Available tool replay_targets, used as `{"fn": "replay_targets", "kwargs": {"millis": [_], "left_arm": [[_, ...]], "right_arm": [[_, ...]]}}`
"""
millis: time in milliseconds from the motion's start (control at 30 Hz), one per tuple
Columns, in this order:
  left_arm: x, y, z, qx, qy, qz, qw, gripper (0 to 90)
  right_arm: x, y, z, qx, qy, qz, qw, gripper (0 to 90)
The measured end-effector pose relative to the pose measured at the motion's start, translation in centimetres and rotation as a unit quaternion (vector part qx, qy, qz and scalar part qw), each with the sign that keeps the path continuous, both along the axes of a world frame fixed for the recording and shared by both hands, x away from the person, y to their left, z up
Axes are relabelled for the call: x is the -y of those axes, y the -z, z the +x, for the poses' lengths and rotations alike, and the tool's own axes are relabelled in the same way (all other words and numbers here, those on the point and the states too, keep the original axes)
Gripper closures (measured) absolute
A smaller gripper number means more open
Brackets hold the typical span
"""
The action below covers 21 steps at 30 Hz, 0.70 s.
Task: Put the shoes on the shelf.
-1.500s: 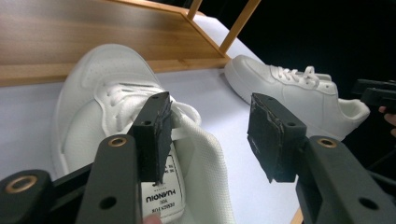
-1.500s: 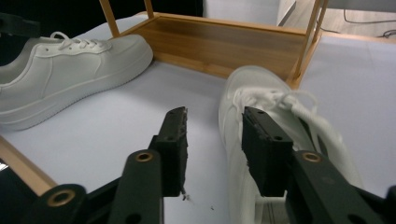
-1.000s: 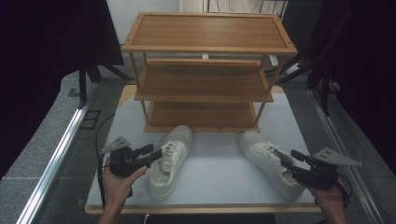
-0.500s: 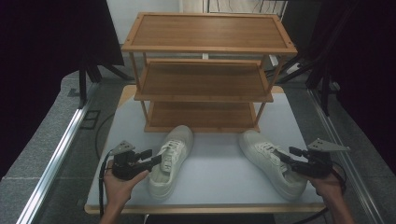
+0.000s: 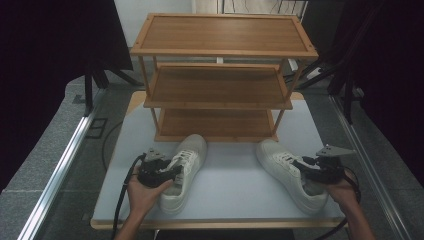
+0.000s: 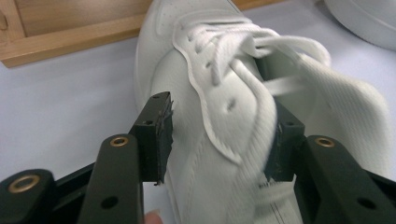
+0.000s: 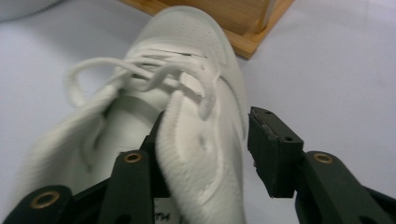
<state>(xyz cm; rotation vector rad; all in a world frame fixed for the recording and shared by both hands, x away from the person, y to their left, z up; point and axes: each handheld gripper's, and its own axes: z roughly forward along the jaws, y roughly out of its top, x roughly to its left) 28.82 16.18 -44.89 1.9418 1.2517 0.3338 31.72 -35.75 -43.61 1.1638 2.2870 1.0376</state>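
High view: left tool (image 5: 170, 172) straddles left shoe (image 5: 183, 170) collar, right tool (image 5: 304, 167) right shoe (image 5: 290, 172); jaws closing, ungripped.

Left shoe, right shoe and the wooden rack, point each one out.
Left shoe (image 5: 186, 170), high view, on its laces.
Right shoe (image 5: 280, 162), high view, on its laces.
Wooden rack (image 5: 222, 34), high view, on its top shelf.

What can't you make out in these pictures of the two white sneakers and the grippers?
- Heel of the left white lace-up sneaker: cut off by the bottom edge of the left gripper view.
- Inside of the right white lace-up sneaker: blurred in the right gripper view; one jaw stands inside the collar.
- Printed text by its collar: too small and cut off.
- Lowest tier of the wooden three-tier shoe rack: its back is shadowed in the high view.
- Right gripper pads: too small to judge contact in the high view.
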Motion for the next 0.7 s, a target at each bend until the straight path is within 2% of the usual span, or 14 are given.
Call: {"fn": "replay_targets", "kwargs": {"millis": [167,300,533,700], "left_arm": [[0.1,0.16,0.46,-0.001,-0.02,0.003,0.9998,55.0],[0.25,0.35,0.59,0.001,-0.025,0.002,0.9997,60.6],[0.9,0.39,0.34,0.023,-0.047,0.039,0.9979,77.9],[0.7,0.37,0.27,0.032,-0.049,0.031,0.9978,82.7]], "right_arm": [[0.2,0.66,0.64,-0.002,-0.004,-0.001,1.0,56.7],[0.16,0.85,0.92,-0.005,-0.006,-0.01,0.9999,63.9],[0.02,0.9,1.04,-0.01,0.005,-0.021,0.9997,79.0],[-0.12,0.81,0.94,-0.005,0.008,-0.027,0.9996,84.3]]}}
